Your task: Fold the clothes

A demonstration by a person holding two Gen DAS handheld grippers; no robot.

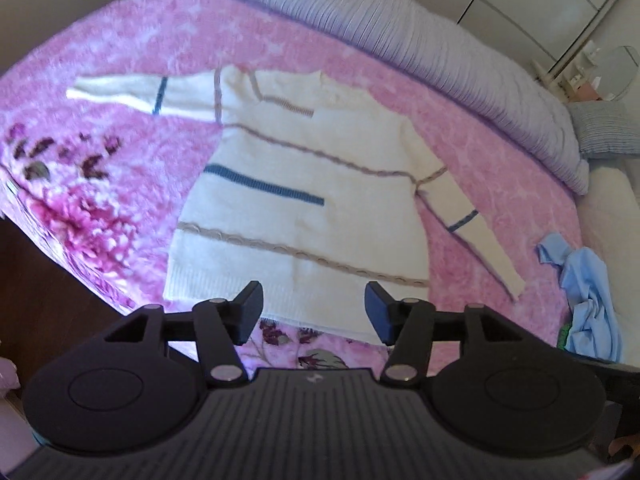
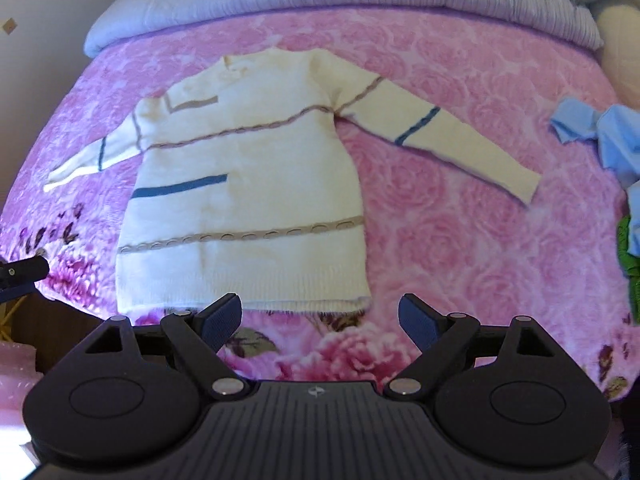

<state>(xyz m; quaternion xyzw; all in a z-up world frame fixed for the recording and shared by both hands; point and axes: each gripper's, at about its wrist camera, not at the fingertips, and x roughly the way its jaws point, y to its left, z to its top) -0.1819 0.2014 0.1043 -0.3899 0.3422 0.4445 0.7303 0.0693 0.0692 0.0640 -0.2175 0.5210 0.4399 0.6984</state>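
A cream knit sweater (image 1: 296,200) (image 2: 248,184) with tan and blue stripes lies flat on the pink floral blanket, both sleeves spread outward. My left gripper (image 1: 314,312) is open and hovers just over the sweater's bottom hem, nothing between its fingers. My right gripper (image 2: 320,320) is open too, held slightly short of the hem above the blanket. In the right wrist view, the tip of the other gripper (image 2: 24,270) shows at the far left edge.
A pink floral blanket (image 2: 460,208) covers the bed, with a lilac ribbed duvet (image 1: 360,20) folded along the far side. A crumpled light blue garment (image 1: 588,284) (image 2: 612,140) and a green one (image 2: 630,264) lie to the right. The bed's edge drops off at left.
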